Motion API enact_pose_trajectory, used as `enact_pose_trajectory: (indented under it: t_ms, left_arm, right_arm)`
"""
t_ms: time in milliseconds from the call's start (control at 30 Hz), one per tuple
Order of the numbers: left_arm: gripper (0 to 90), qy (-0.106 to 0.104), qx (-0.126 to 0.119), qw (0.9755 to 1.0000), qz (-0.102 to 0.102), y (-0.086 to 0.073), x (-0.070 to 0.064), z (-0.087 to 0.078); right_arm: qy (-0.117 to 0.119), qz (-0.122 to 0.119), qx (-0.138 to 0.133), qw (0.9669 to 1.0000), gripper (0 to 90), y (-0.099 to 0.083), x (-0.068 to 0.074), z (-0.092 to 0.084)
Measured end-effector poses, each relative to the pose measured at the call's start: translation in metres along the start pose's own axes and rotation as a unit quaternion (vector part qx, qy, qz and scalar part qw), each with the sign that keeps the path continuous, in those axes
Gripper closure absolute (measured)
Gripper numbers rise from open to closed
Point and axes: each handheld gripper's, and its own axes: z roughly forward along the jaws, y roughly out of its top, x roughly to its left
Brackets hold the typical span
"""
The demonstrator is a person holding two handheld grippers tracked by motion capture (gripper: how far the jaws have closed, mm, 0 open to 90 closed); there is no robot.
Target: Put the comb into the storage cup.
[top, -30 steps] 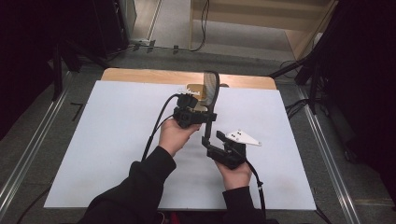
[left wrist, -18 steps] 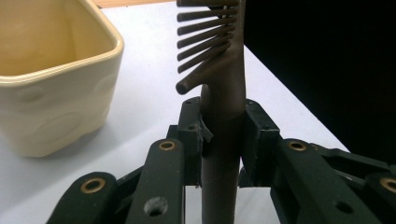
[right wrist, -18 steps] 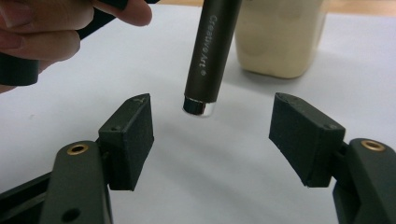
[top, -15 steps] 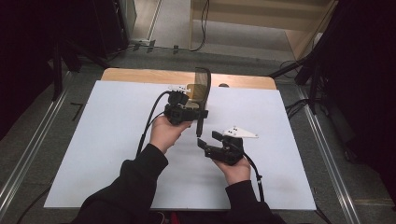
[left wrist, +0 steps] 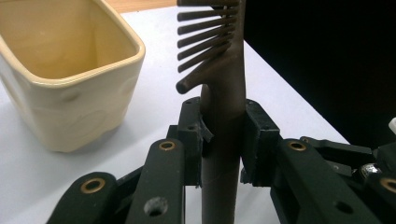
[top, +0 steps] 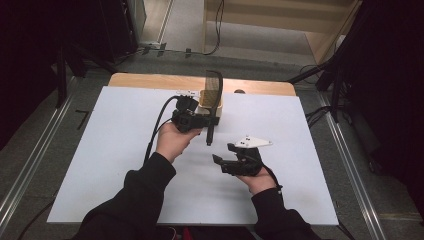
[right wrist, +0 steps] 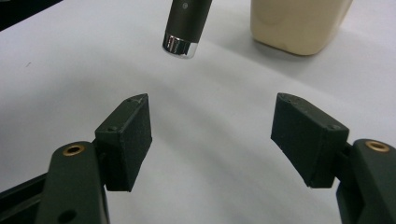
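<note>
A dark brown comb (top: 214, 88) stands upright above the white table, teeth at the top. My left gripper (top: 212, 121) is shut on its handle, and in the left gripper view the pads (left wrist: 259, 140) press on the comb (left wrist: 224, 93) from both sides. Just behind it sits a cream ceramic cup (top: 202, 98), empty in the left gripper view (left wrist: 70, 93). My right gripper (top: 223, 153) is a little nearer and to the right. Its jaws have just been opening and nothing is between them (right wrist: 212, 135). The comb's metal-capped handle end (right wrist: 181, 44) hangs ahead of it, with the cup (right wrist: 299, 23) beyond.
The white board (top: 100, 165) covers the table, with bare surface left and right of the hands. A wooden table edge (top: 150, 80) runs along the back. Cables and dark stands lie on the floor around it.
The right gripper has come away from the comb's lower end and drawn back toward the near right with wider jaws. The comb, still in the left gripper, stands straighter.
</note>
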Motion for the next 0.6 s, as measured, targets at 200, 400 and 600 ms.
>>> enact_pose_trajectory:
  t_ms: [200, 400, 600]
  left_arm:
    - [72.6, -0.002, -0.005, 1.0, 0.008, 0.0, 0.0, 0.0]
    - [72.5, -0.001, -0.02, 0.9996, 0.02, 0.001, 0.001, -0.003]
    - [72.5, -0.001, -0.018, 0.9994, 0.03, 0.005, 0.002, -0.006]
  right_arm:
    - [0.015, -0.006, 0.016, 0.9997, 27.1, -0.002, -0.001, -0.001]
    - [0.037, -0.008, 0.016, 0.9992, 27.1, -0.004, -0.004, -0.005]
    - [0.05, -0.014, 0.026, 0.9983, 27.1, -0.01, -0.009, -0.012]
